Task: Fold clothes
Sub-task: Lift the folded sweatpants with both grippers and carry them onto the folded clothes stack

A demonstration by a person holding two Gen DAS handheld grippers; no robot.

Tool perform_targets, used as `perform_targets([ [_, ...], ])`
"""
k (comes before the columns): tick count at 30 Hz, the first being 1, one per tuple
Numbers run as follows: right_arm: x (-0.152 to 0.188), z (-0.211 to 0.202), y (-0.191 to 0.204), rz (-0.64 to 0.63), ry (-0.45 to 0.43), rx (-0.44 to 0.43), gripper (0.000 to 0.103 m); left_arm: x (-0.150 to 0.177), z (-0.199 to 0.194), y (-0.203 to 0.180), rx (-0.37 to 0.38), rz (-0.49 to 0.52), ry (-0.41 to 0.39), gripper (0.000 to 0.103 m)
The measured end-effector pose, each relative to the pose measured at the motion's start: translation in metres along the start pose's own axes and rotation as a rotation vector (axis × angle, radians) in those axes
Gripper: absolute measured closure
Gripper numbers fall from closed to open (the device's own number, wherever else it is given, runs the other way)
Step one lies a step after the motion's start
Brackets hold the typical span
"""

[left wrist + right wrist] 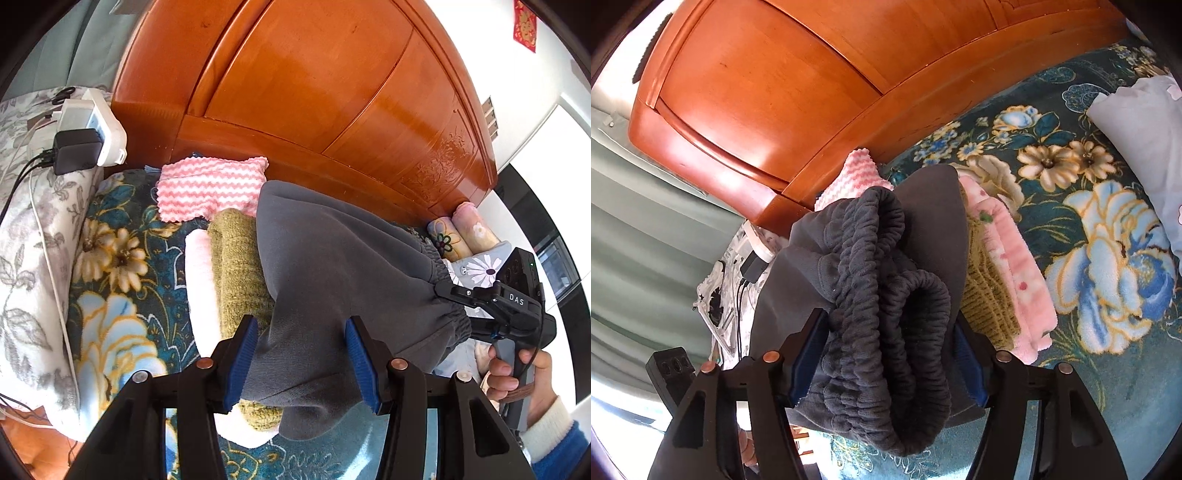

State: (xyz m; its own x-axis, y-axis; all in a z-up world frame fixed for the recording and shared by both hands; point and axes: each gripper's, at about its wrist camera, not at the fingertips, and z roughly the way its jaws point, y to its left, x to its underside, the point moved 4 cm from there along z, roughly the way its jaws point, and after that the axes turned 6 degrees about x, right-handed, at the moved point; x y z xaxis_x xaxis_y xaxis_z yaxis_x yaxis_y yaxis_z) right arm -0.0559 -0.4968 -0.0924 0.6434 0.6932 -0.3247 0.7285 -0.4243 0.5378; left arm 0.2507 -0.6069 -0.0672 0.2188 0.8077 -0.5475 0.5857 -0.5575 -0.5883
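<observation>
Left wrist view, garment: dark grey fleece trousers with a gathered elastic waistband (pixel 343 266) are seen draped over a stack of folded items, an olive knitted piece (pixel 240 269) and a pale pink fleece piece (pixel 197 280), on a teal floral blanket (pixel 122 266).
Left wrist view, left gripper (pixel 301 363): grey cloth is seen between the blue pads (pixel 242 354), which stand half apart; whether it is pinched cannot be told.
Left wrist view, right gripper (pixel 452 304): its black fingers are seen at the waistband, and a hand (pixel 517 373) is wrapped around its handle.
Left wrist view, surroundings: a pink-and-white zigzag cloth (pixel 210 188) is laid against an orange wooden headboard (pixel 314 92).

Right wrist view, garment: the bunched waistband (pixel 882 314) is seen filling the gap between the fingers.
Right wrist view, right gripper (pixel 886 362): the jaws are set fairly wide with the waistband between them; a firm grip cannot be confirmed.
Right wrist view, stack: the olive and pink folded items (pixel 1008 280) are seen just beside the trousers.
</observation>
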Motion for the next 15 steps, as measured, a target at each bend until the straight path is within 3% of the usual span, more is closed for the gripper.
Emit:
perform_targets([
  [5,-0.003,-0.016,-0.012,0.030,-0.063,0.026,0.034,-0.015,-0.007,-0.021,0.049,0.030,-0.038,0.049],
  [9,-0.008,-0.053,-0.015,0.041,-0.208,0.106,0.034,-0.020,0.009,-0.044,0.057,0.107,-0.007,0.049],
  [13,0.011,-0.074,0.023,-0.141,-0.321,0.190,0.034,-0.012,0.028,-0.046,0.034,0.114,0.012,0.049],
  [15,0.031,-0.063,0.042,-0.232,-0.323,0.210,0.034,-0.006,0.033,-0.046,0.027,0.116,0.002,0.049],
])
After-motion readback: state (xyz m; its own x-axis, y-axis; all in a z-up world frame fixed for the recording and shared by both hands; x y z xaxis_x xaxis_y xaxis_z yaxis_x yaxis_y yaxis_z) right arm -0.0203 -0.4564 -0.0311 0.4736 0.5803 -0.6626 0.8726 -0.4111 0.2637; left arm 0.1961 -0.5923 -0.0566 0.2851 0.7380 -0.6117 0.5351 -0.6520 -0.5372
